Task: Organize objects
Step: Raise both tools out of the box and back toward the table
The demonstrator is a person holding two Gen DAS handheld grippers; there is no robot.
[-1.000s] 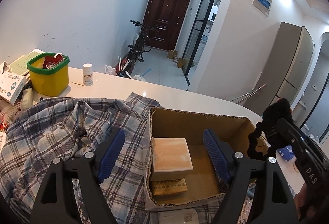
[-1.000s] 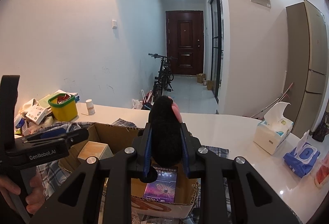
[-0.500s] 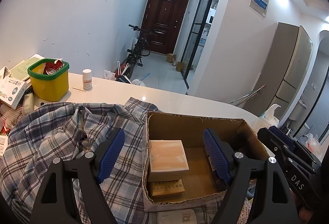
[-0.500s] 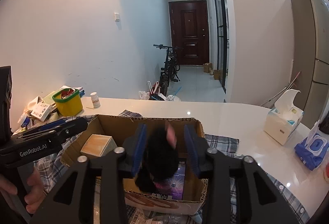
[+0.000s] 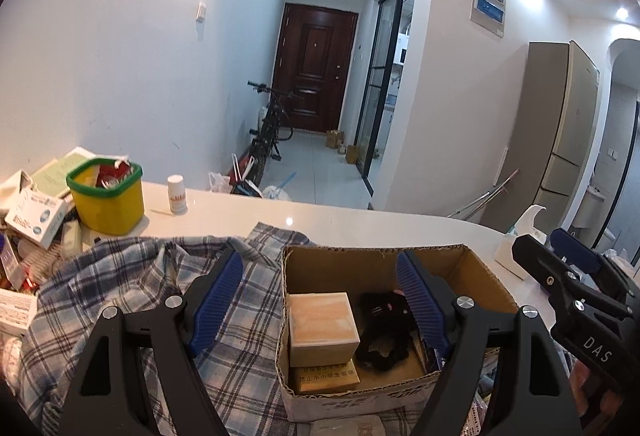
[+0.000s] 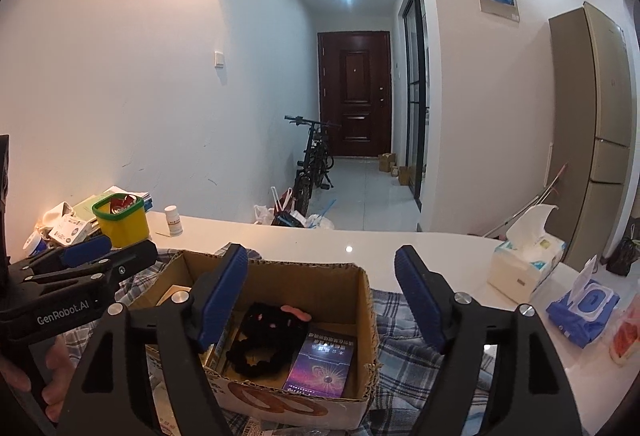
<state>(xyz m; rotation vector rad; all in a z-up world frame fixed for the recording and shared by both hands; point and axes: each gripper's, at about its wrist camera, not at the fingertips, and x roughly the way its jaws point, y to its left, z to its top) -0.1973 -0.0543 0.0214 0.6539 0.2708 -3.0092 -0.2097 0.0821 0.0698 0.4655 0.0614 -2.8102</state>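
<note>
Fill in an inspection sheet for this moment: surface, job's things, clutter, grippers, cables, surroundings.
Surface: white counter, partly covered by a plaid shirt.
Job's things: open cardboard box on the shirt holds a black plush toy, a purple book and a small wooden box.
Clutter: yellow tub with green rim, white pill bottle, cartons and papers at the left edge, tissue box, blue wipes pack.
Grippers: left gripper open, nothing between its fingers; right gripper jaws opening above the box, toy lying loose below.
Cables: nothing seen.
Surroundings: hallway with bicycle, dark door, fridge.
</note>
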